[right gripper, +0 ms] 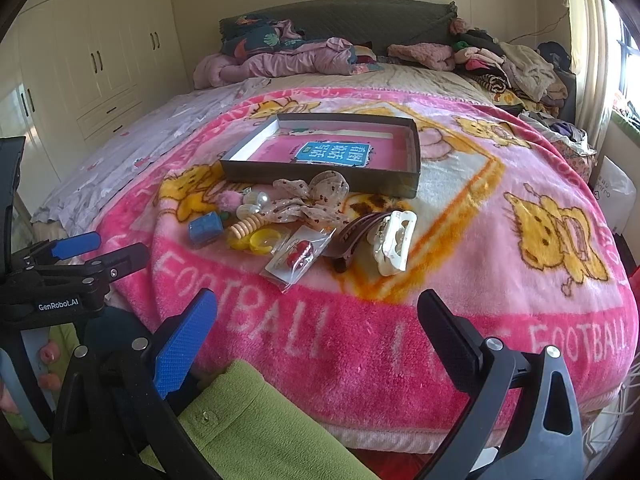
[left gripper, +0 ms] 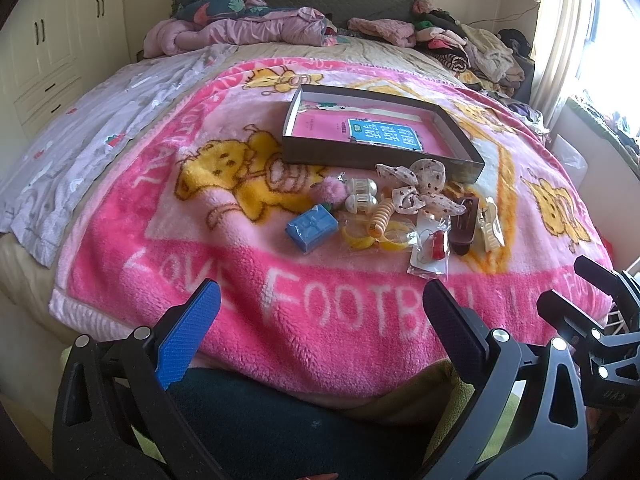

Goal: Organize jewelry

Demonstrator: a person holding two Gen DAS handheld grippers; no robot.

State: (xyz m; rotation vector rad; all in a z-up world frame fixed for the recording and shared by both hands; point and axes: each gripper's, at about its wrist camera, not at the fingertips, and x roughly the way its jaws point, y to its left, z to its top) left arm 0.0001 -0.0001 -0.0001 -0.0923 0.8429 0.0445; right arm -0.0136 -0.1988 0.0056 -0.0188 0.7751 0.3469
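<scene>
So from the left wrist, my left gripper (left gripper: 320, 320) is hanging wide apart, empty, short of the jewelry pile (left gripper: 400, 212) lying just before the box (left gripper: 380, 160); plush blanket (left gripper: 240, 280) risking snags. From the right wrist, my right gripper (right gripper: 316, 332) is gaping too, empty; plastic packet (right gripper: 298, 260) likely slipping.

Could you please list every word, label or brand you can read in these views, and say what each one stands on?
"LOVE FOOTBALL" – woven in white along the pink blanket, repeated around its border.
"GenRobot.AI" – white print on the left gripper, seen from the right wrist view.
Chinese characters – on the blue label in the box; upside down, too blurred to read.
Plastic bag at right edge: faint print, unreadable.
</scene>
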